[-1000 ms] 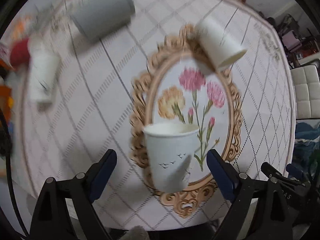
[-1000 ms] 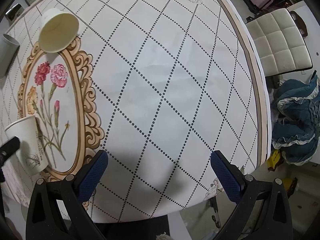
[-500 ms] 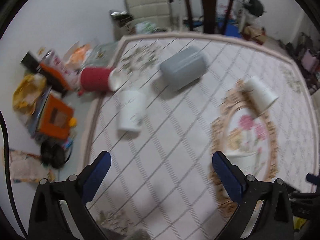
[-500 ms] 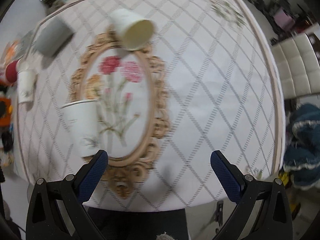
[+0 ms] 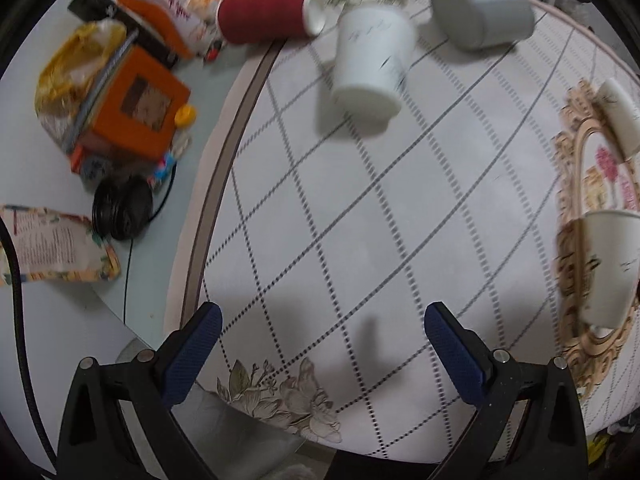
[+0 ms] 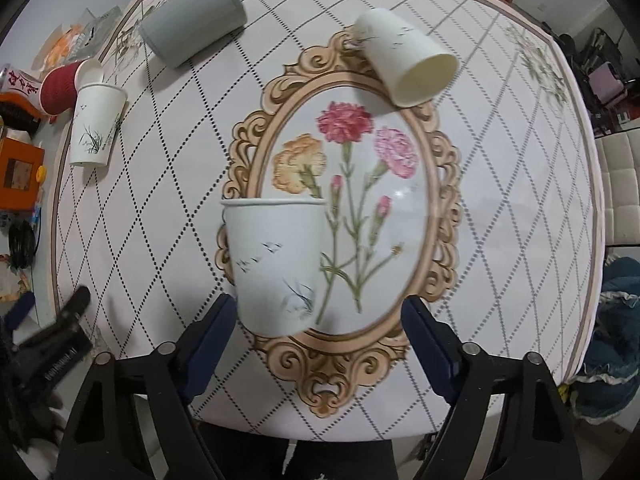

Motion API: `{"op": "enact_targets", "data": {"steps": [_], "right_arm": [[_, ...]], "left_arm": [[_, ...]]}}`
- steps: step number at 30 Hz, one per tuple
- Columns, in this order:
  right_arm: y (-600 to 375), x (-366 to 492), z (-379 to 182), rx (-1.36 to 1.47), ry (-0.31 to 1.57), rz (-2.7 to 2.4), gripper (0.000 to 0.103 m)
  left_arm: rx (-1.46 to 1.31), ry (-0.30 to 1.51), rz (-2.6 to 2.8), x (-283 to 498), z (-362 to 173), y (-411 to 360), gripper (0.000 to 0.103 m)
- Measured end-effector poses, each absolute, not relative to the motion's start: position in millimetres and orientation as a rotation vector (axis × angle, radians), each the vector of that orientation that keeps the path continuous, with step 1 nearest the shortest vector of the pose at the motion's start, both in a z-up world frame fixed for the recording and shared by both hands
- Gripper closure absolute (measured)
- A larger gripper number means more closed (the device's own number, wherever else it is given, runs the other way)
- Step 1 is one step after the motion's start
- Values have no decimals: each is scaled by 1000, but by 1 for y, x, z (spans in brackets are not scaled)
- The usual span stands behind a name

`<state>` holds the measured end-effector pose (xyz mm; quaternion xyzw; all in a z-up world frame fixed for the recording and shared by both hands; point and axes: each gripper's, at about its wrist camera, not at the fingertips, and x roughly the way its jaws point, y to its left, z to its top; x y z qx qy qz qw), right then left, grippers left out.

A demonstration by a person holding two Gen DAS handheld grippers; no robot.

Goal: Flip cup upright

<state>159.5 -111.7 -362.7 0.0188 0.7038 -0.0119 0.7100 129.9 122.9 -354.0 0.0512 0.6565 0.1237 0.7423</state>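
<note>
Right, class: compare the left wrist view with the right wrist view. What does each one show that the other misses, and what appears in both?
Only the left wrist view shows the leaflet on the floor and the flower print at the cloth's near edge.

Only the right wrist view shows the whole carnation oval, the padded chair and the blue cloth heap.

Both show the upright cup, the inverted cup, the grey cup, the red cup and the tipped white cup.

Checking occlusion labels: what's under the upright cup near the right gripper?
The upright cup stands on the tablecloth, over the left edge of the gold oval frame. That stretch of frame and the print beneath its base are hidden. Its inside can't be seen either.
</note>
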Motion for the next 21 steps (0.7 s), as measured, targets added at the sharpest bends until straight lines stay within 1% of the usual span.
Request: {"op": "enact_targets", "data": {"steps": [4,12,13,14,16,21], "right_arm": [[-102,169,-372,58,1581,-8,27],[-84,185,-389,57,1626,20,29],[-82,187,-393,56,1640,22,33],[-81,188,-396,55,1650,21,33],[-78,191,-403,42,1672,17,42],[-75,196,-405,57,1664,18,43]], "left_arm": [[107,1481,290,129,-366,133,0],[117,1507,293,131,-372,140,0],[114,1508,293,131,-371,141,0],[112,1510,294,132,-371,141,0],[112,1514,294,133,-372,142,0],[108,1543,285,136,-375,140,0]]}}
